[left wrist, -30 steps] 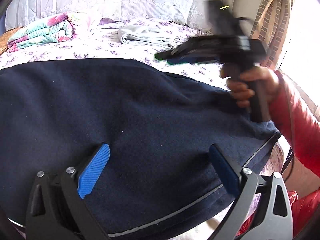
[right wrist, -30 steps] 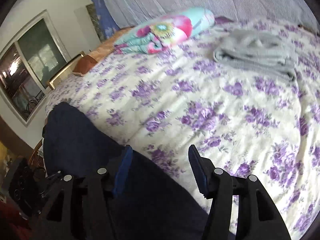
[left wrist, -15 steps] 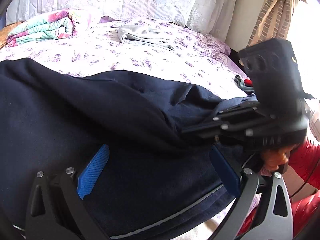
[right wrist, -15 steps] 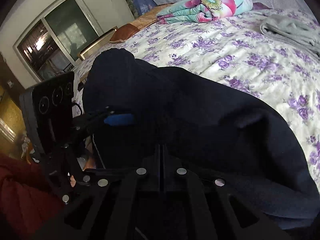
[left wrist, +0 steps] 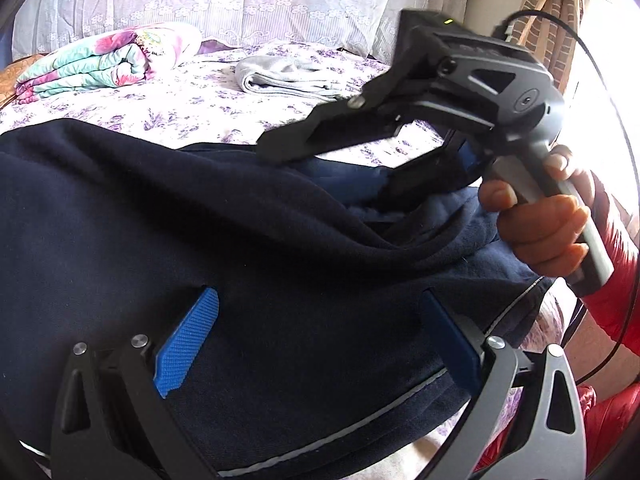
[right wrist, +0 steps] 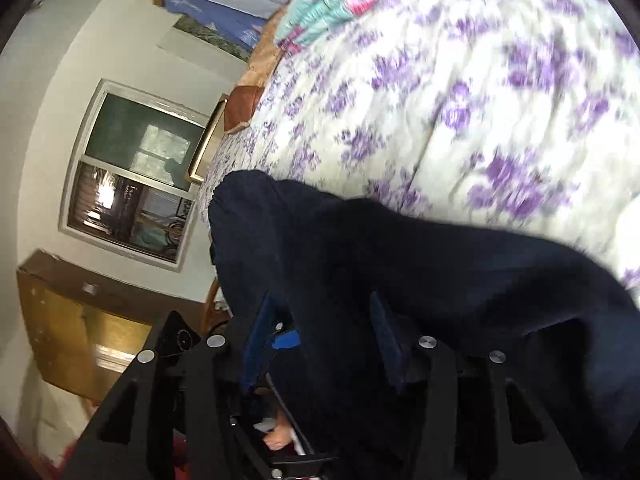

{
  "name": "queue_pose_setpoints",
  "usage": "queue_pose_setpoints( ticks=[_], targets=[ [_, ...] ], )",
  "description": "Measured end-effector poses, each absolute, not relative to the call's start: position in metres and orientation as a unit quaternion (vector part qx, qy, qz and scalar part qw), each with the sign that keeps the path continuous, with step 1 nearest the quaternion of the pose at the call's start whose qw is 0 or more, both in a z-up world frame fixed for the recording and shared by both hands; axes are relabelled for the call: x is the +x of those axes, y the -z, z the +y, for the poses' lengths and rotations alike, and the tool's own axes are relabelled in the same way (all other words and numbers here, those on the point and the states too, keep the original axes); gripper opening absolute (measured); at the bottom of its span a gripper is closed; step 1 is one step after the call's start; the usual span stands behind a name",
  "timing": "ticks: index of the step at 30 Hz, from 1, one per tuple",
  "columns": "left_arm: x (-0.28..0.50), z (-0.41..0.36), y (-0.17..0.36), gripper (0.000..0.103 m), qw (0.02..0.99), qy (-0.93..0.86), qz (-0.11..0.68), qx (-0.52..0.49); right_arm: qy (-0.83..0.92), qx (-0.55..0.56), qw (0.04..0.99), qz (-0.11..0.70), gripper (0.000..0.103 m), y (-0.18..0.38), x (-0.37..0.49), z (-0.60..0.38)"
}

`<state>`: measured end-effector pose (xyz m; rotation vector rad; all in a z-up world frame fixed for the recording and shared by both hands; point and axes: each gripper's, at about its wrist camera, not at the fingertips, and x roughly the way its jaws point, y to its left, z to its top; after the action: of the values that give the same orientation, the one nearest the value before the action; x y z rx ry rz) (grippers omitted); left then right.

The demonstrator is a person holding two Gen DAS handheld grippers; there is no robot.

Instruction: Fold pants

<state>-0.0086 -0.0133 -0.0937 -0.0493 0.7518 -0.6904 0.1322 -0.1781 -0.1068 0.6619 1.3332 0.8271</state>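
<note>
The pants [left wrist: 168, 216] are showing dark navy, with a thin pale-grey line of piping near one edge. The bed [left wrist: 208, 108] is wearing a cream sheet scattered with purple flowers. A folded quilt [left wrist: 92, 68] is showing teal, pink and white florals, beside a light grey folded cloth [left wrist: 288, 76]. The left tongs [left wrist: 316, 344] are carrying bright blue ribbed pads [left wrist: 188, 340] on black arms; the sleeve [left wrist: 616, 300] is glowing red. The blurred cabinet [right wrist: 68, 340] is perhaps looking yellow-brown.

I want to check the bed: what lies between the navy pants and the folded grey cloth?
Only bare flowered bedsheet lies between the navy pants and the folded grey cloth, shown in the left wrist view.
</note>
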Motion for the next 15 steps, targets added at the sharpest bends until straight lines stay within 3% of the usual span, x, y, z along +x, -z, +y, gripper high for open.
queue_pose_setpoints(
  ticks=[7,9,12,15],
  targets=[
    [-0.011,-0.011,0.095,0.098,0.872,0.335,0.355,-0.028,-0.336,0.387,0.621,0.593,0.056,0.124,0.151,-0.173],
    [-0.011,-0.011,0.094,0.098,0.872,0.335,0.355,-0.028,-0.313,0.415,0.651,0.553,0.055,0.120,0.164,-0.182],
    [-0.011,-0.011,0.094,0.098,0.872,0.335,0.355,-0.028,-0.246,0.358,0.797,0.419,0.051,0.079,0.183,-0.219],
    [-0.011,-0.011,0.094,0.098,0.873,0.336,0.353,-0.028,-0.249,0.369,0.801,0.401,0.051,0.058,0.180,-0.247]
  ],
)
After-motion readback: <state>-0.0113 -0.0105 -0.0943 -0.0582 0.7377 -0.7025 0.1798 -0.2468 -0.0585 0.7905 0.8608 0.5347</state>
